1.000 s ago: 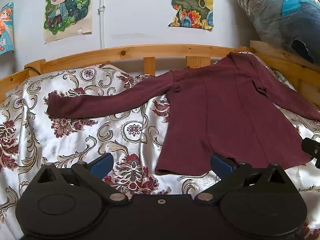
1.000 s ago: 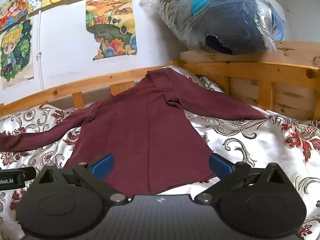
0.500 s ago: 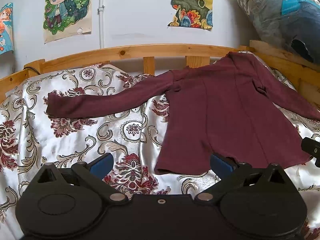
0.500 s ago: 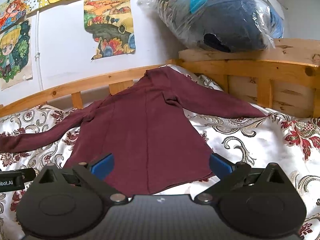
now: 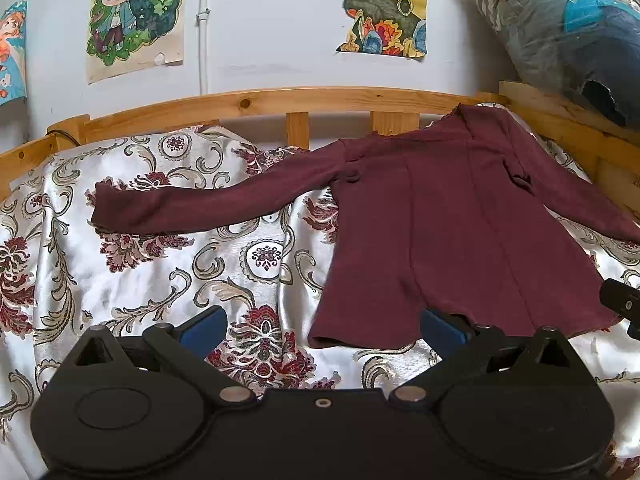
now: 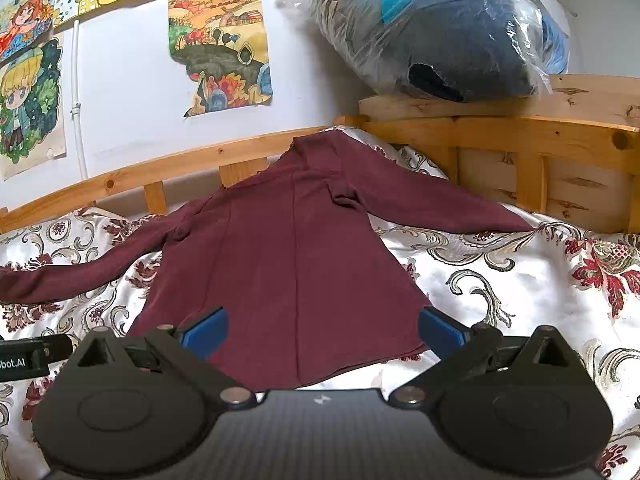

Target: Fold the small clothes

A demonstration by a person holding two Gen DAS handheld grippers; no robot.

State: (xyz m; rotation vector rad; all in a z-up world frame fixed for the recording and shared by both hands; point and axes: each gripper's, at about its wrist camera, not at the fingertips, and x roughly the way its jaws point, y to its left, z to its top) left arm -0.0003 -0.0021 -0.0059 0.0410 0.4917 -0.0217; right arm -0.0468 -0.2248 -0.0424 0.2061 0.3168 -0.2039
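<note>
- Left wrist view: the left gripper (image 5: 322,326) hung at 6 o'clock with its blue-padded fingers (image 5: 204,326) spread wide and holding nothing.
- The maroon long-sleeved top (image 5: 448,240) lay flat on the floral satin bedspread (image 5: 132,280), its body running from centre towards 3 o'clock and its neck towards 1 o'clock.
- Its hem (image 5: 360,342) lay just ahead of the right-hand fingertip; the hem's left corner sat between the two fingers.
- One sleeve (image 5: 208,204) stretched out towards 9 o'clock, its cuff well apart from the bedspread's edge.
- Open bedspread filled the span from 7 to 10 o'clock; the wooden bed rail (image 5: 280,100) closed off 12 o'clock.
- A black part of the other tool (image 5: 622,302) showed at 3 o'clock, beside the hem's far corner.

- Right wrist view: the right gripper (image 6: 322,326) was likewise wide apart and empty, both fingers over the top's lower edge.
- The top (image 6: 292,264) filled the centre, collar at 12 o'clock close to the rail (image 6: 120,180).
- The other sleeve (image 6: 440,212) reached towards 2 o'clock, its cuff near the wooden headboard (image 6: 520,160).
- Bare bedspread (image 6: 520,300) lay open from 3 to 5 o'clock.
- A plastic-wrapped bundle (image 6: 440,28) sat atop the headboard at 1 o'clock; cartoon posters (image 6: 220,48) hung on the wall.
</note>
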